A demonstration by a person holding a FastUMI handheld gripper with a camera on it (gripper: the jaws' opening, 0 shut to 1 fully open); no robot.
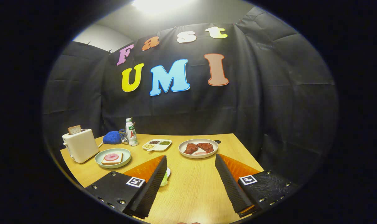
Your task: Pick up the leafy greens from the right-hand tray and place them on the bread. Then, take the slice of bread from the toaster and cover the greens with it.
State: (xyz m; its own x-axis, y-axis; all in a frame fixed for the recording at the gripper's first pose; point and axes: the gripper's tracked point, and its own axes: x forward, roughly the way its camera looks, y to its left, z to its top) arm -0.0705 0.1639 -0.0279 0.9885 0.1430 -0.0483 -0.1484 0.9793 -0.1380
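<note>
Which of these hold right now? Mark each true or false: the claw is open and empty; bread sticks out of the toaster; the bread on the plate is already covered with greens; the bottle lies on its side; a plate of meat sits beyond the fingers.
1. The claw is open and empty: true.
2. A slice of bread sticks out of the toaster: true.
3. The bread on the plate is covered with greens: false; it carries a pink round slice.
4. The bottle lies on its side: false; it stands upright.
5. A plate of meat sits beyond the fingers: true.
</note>
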